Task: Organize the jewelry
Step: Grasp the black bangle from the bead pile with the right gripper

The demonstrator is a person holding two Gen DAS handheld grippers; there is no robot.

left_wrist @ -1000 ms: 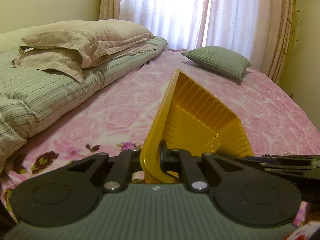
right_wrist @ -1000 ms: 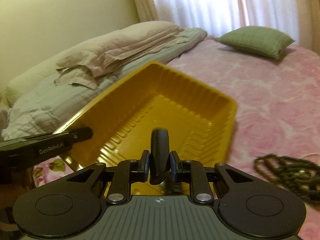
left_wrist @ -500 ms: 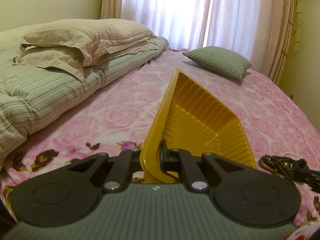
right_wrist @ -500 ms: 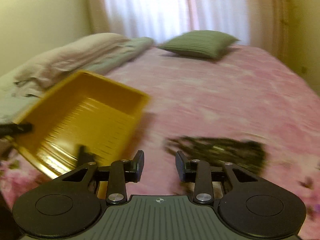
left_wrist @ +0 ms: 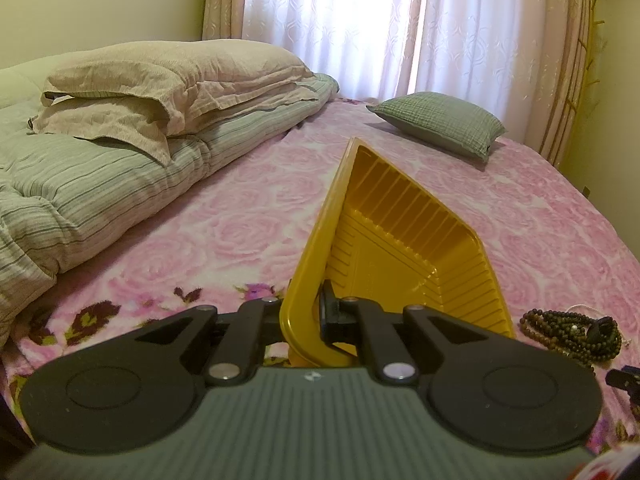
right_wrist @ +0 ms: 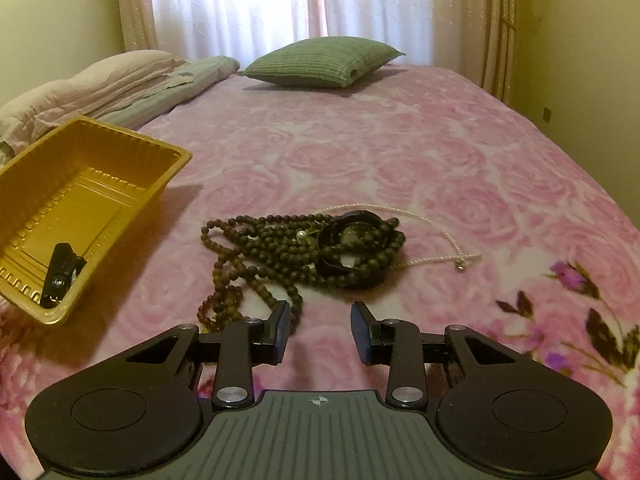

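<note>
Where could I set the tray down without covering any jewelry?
Bare bedspread lies between the yellow tray and the green cushion, and beyond the beads. It is crowded around the beads and white cord.

Tilted yellow tray holding black clip; tangled brown beads, black bangle, pearl strand beside it

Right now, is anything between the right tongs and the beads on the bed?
Nothing visible. The right tongs stand open just short of the beads, only bare blanket between. The tray sits off to the left.
</note>
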